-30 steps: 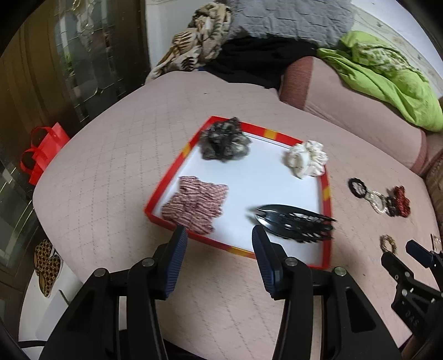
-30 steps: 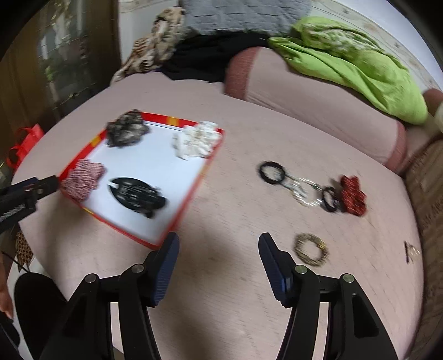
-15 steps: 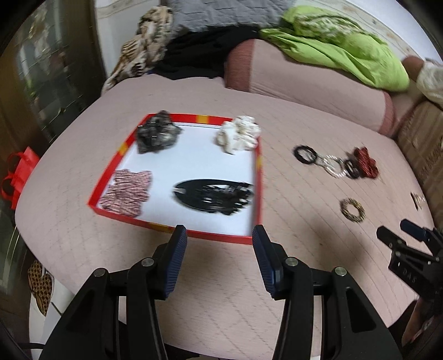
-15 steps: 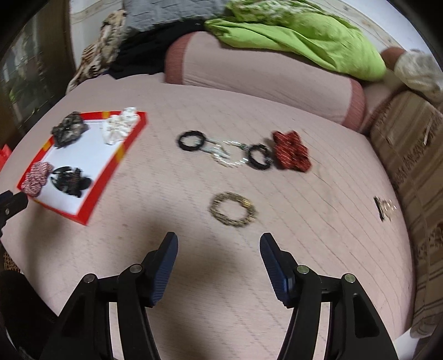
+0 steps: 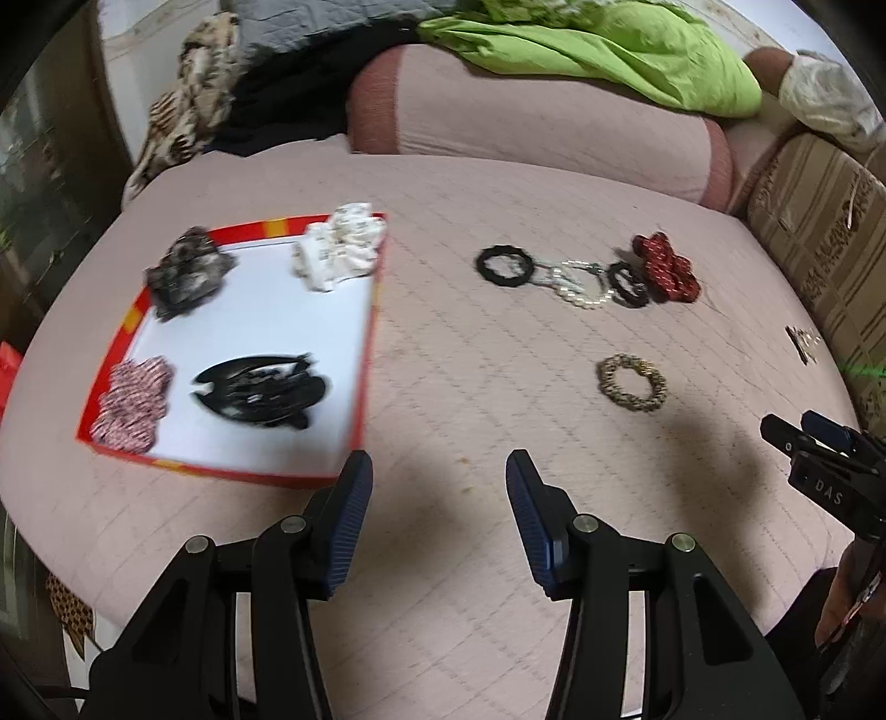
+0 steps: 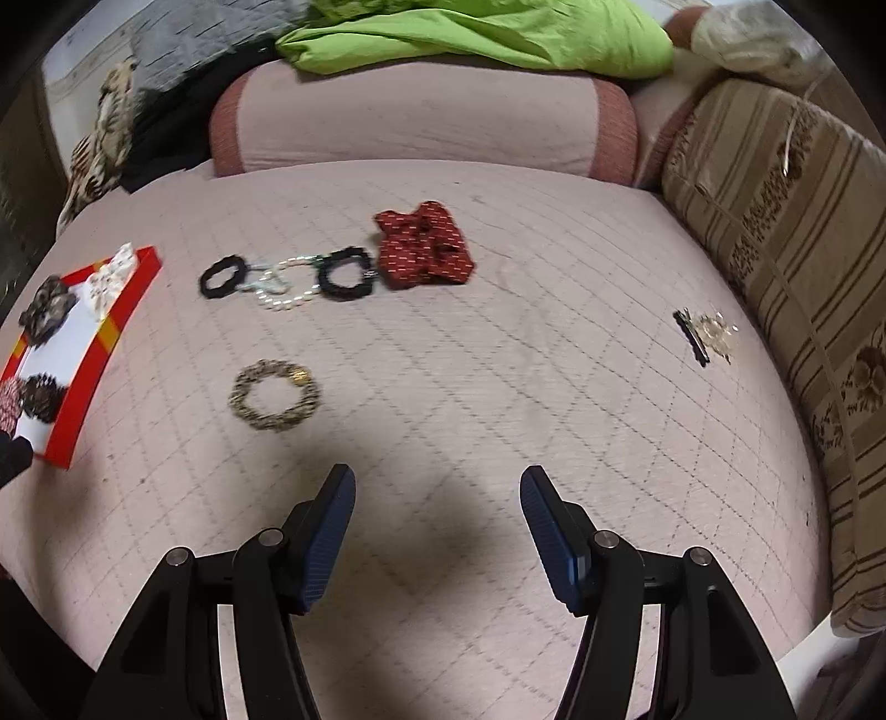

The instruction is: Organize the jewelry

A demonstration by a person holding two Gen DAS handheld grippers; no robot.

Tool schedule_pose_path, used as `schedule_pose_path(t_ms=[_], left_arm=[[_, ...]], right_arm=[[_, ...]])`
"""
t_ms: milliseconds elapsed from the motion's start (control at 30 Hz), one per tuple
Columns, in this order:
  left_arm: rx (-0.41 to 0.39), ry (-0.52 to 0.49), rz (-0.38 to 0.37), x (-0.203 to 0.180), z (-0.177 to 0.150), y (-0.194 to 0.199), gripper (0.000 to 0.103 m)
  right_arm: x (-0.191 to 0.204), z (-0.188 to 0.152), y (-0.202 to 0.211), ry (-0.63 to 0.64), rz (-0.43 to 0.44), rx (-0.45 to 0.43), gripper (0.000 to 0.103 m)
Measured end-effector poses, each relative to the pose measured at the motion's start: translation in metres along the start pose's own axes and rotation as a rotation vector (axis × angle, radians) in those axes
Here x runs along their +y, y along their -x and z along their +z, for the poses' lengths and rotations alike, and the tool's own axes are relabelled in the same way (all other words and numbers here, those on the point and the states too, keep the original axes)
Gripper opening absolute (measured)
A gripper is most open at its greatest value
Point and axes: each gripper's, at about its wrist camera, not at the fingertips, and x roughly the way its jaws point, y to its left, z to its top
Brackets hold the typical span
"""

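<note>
left gripper: lower centre of the left wrist view, jaws apart, nothing between the blue pads, bare pink quilted bed cover under them. right gripper: lower centre of the right wrist view, jaws set wider, also empty; its black tip shows at the right edge of the left view.

red-rimmed tray, white floor, left of frame in the left view, just above the left gripper. in it:
- dark mottled scrunchie, upper left corner
- white scrunchie, upper right corner, overlapping the rim
- red-and-white striped scrunchie, lower left
- black hair claw, lower middle

loose on the cover, right of the tray:
- row in the upper centre of the left view: black hair tie, pearl bracelet, second black hair tie, red patterned scrunchie. neighbours touch or overlap; exact links blurred.
- gold-brown beaded bracelet, alone, below the row, well apart from the tray. in the right view it sits left of centre, above the right gripper's left finger.
- small clip with pale ornament, right side of the right view, near the striped cushion.

green blanket across the top of frame.
</note>
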Motion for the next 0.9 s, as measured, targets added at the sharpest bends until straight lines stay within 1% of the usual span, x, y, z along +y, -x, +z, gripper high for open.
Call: schedule_pose_path(t_ms=[200, 333, 433, 533, 667, 800, 900], left_arm=[[0.004, -0.064, -0.035, -0.035, 0.013, -0.021, 0.049], [0.032, -0.086, -0.062, -0.058, 0.024, -0.047, 0.049], [0.059, -0.089, -0.081, -0.070, 0.032, -0.067, 0.049], [0.084, -0.092, -0.096, -0.078, 0.041, -0.085, 0.049], [0.095, -0.081, -0.119, -0.084, 0.050, -0.103, 0.049], [0.112, -0.070, -0.164, -0.088, 0.057, -0.119, 0.049], [0.124, -0.082, -0.184, -0.093, 0.057, -0.129, 0.049]], right_arm=[[-0.019, 0.012, -0.017, -0.036, 0.003, -0.005, 0.066], [-0.024, 0.028, -0.031, -0.043, 0.014, -0.013, 0.066], [-0.025, 0.044, -0.041, -0.049, 0.039, -0.026, 0.066], [-0.024, 0.060, -0.050, -0.047, 0.056, -0.049, 0.066], [-0.024, 0.087, -0.066, -0.046, 0.061, -0.080, 0.066], [-0.025, 0.112, -0.090, -0.063, 0.065, -0.074, 0.066], [-0.029, 0.127, -0.109, -0.090, 0.068, -0.054, 0.066]])
